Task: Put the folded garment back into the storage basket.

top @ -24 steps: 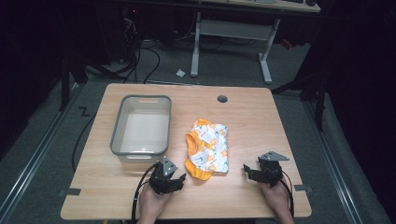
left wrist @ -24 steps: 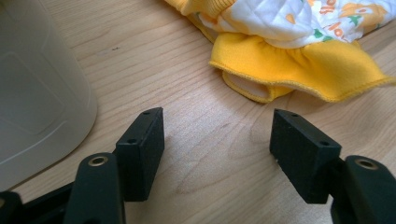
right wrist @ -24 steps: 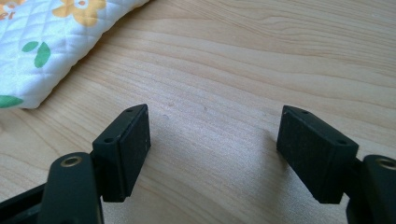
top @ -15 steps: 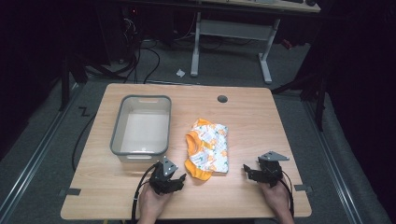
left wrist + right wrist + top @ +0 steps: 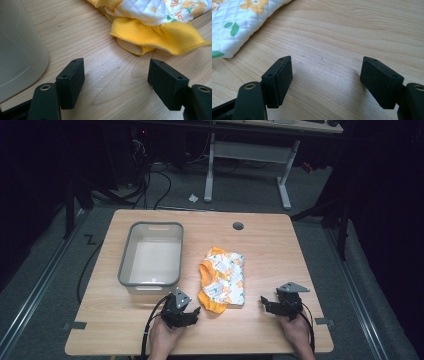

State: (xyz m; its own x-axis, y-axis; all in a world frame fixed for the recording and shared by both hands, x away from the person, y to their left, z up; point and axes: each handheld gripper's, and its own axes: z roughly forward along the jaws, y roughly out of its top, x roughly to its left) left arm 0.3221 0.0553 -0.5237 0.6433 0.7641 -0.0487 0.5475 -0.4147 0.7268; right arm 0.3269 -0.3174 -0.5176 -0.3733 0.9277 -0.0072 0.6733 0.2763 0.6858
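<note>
Resting low on the table (image 5: 260,245), my left claw (image 5: 191,312) has its jaws spread wide on nothing, and the yellow hem of the folded garment (image 5: 222,280) lies just ahead and a little to its right. My right claw (image 5: 267,304), jaws likewise apart, sits farther from the cloth. The garment's long axis runs away from me, the grey bin (image 5: 150,257) beyond on the left.

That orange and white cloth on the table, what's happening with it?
A person sits at the wooden table with a gripper in each hand. The folded orange and white garment lies between them, next to an empty grey bin. The left gripper rests just short of the garment's orange hem with its jaws open and nothing between them. The right gripper sits off to the other side, also open. Nobody has grabbed the garment yet.
</note>
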